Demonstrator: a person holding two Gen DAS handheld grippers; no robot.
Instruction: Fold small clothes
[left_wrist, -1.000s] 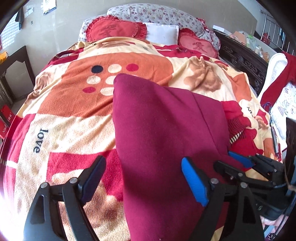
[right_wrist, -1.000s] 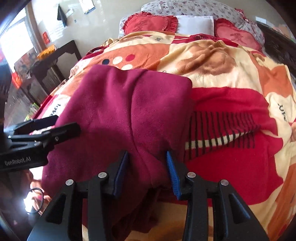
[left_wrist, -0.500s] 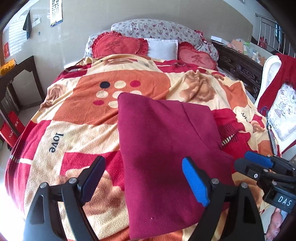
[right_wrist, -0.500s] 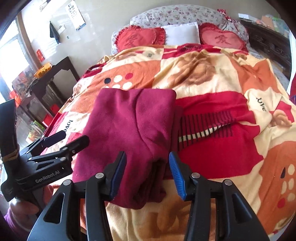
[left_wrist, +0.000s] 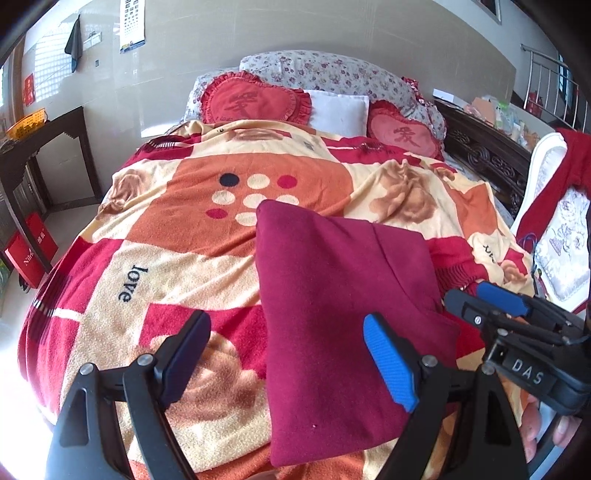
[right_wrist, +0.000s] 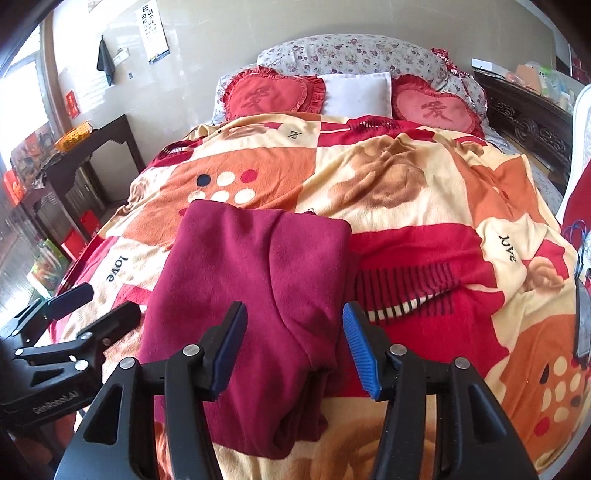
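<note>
A dark red fleece garment (left_wrist: 332, 302) lies folded flat on the patterned bed blanket (left_wrist: 177, 266); it also shows in the right wrist view (right_wrist: 251, 288). My left gripper (left_wrist: 284, 354) is open and empty, held above the garment's near left edge. My right gripper (right_wrist: 295, 339) is open and empty, above the garment's near right part. The right gripper appears at the right of the left wrist view (left_wrist: 517, 325); the left gripper appears at the left of the right wrist view (right_wrist: 66, 332).
Heart-shaped red cushions (left_wrist: 255, 99) and a white pillow (left_wrist: 340, 110) lie at the bed's head. A dark side table (left_wrist: 40, 144) stands at the left. A dark carved bed frame (left_wrist: 487, 155) and a white chair with red cloth (left_wrist: 554, 206) are at the right.
Both grippers have pulled back and up from the garment. The right gripper opened wider and let the cloth go. The garment now lies flat.
</note>
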